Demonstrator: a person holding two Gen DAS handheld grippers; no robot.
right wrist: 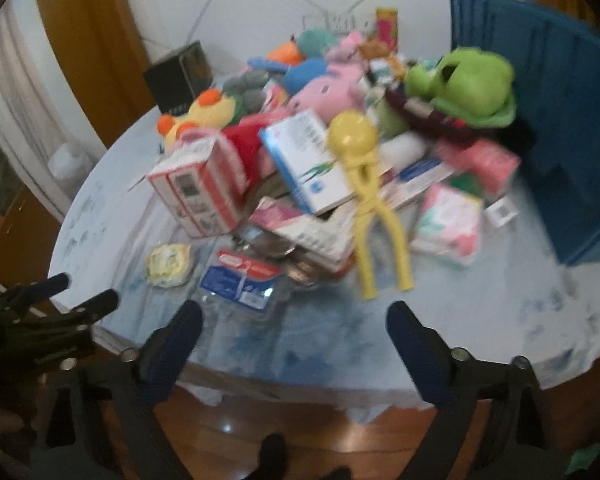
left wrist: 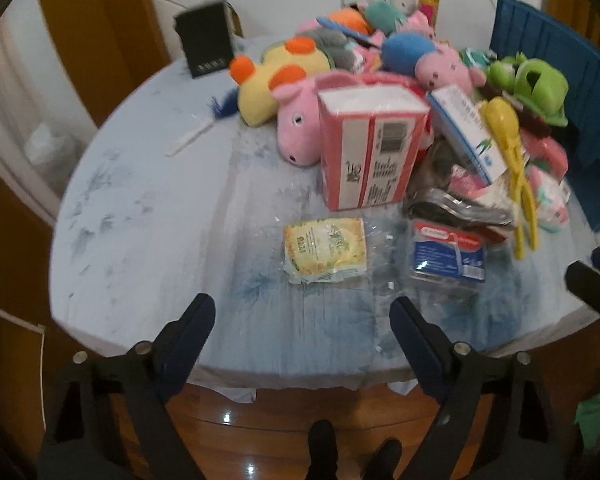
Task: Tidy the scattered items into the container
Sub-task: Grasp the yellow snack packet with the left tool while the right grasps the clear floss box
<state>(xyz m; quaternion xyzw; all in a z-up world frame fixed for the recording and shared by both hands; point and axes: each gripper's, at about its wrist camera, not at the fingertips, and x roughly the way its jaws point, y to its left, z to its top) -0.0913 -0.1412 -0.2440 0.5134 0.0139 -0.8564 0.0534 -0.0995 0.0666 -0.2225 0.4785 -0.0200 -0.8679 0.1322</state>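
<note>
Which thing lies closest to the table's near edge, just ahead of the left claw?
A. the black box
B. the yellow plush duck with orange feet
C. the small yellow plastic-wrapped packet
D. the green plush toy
C: the small yellow plastic-wrapped packet lies alone on the pale blue tablecloth, ahead of the open left claw.

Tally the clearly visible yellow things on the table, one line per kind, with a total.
Yellow plush toy with orange patches: 1
Yellow ball-headed tongs: 1
Yellow wrapped packet: 1
Total: 3. The pile may hide more.
</note>
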